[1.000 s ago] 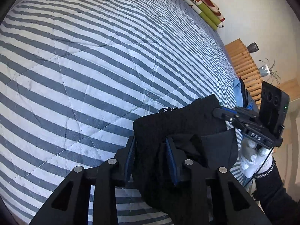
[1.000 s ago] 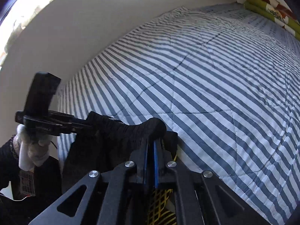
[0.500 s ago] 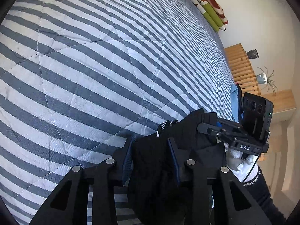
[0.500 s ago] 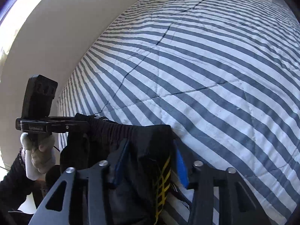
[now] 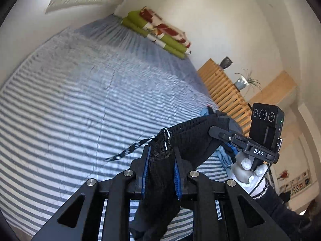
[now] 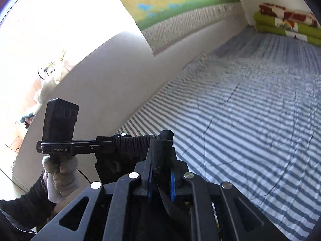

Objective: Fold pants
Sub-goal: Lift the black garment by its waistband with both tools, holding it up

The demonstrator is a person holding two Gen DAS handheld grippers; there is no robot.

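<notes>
Black pants [image 5: 192, 136] with a ribbed elastic waistband hang in the air above the striped bed, stretched between both grippers. My left gripper [image 5: 161, 156] is shut on one end of the waistband, and a black-and-white drawstring [image 5: 128, 150] dangles from it. In the right wrist view my right gripper [image 6: 160, 160] is shut on the other end of the pants [image 6: 132, 140]. Each view shows the opposite gripper held by a white-gloved hand [image 5: 244, 168], clamped on the waistband. The pant legs hang below, mostly hidden.
The bed [image 5: 70, 110] has a blue-and-white striped quilt. Folded green, red and white bedding [image 5: 160, 34] lies at its far end. A slatted wooden bench [image 5: 224, 88] with a vase and plant stands beside it. A white wall [image 6: 100, 92] borders the other side.
Both grippers have lifted the pants off the quilt and tilted upward, so the far wall and bedding come into view. The right gripper, open half a second ago, has shut on the waistband.
</notes>
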